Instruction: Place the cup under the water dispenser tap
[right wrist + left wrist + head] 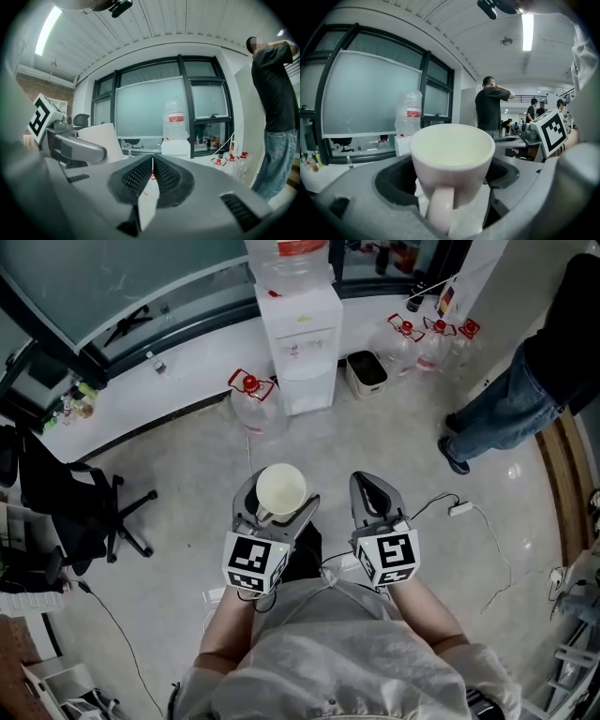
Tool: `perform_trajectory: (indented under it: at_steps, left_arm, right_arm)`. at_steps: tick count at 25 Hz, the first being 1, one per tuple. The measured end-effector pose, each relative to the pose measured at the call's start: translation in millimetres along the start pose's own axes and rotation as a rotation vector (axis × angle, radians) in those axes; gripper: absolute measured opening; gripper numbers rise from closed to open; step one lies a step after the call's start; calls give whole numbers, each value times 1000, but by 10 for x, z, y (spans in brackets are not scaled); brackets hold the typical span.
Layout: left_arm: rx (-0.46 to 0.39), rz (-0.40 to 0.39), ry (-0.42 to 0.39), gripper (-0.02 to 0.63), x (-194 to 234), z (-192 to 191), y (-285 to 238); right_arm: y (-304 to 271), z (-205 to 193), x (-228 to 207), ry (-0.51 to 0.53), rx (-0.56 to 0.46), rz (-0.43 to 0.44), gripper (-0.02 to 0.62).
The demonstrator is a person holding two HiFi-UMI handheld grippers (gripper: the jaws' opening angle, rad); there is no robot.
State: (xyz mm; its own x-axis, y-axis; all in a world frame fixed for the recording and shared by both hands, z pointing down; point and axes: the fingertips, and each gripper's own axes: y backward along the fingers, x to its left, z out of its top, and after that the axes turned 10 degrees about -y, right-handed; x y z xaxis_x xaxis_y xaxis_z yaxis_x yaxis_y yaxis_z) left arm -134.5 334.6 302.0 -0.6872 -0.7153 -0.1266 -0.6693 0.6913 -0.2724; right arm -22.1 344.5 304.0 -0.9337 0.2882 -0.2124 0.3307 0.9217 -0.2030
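Observation:
A cream cup [280, 488] stands upright between the jaws of my left gripper [277, 510], which is shut on it. In the left gripper view the cup [452, 157] fills the middle, its handle facing the camera. The white water dispenser [301, 341] with a bottle on top stands across the floor against the curved ledge, well ahead of both grippers. It shows small behind the cup in the left gripper view as the dispenser [404, 143]. My right gripper [369, 488] is beside the left one, shut with nothing in it. The right gripper [152, 174] points at the dispenser [176, 147].
Spare water bottles [251, 397] stand on the floor left of the dispenser, with more bottles [433, 337] and a dark bin [366, 372] to its right. A person [525, 390] stands at the right. An office chair [80, 512] is at the left. A cable with a plug [459, 509] lies on the floor.

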Motion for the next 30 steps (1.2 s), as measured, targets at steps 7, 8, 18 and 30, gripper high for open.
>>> perform_trajectory:
  at_steps: [7, 8, 18, 30]
  left_arm:
    - [-9, -54, 8, 443, 625, 74, -775]
    - [-7, -62, 8, 443, 735, 79, -900]
    - [21, -122, -38, 443, 1691, 83, -1955]
    - [78, -73, -24, 443, 2038, -426, -2796]
  right_arm:
    - [-851, 240, -307, 1, 17, -34, 29]
    - [-996, 281, -354, 5, 18, -40, 29]
    - [-2281, 455, -801, -5, 76, -92, 29]
    - [-3175, 12, -1324, -32, 203, -50, 29]
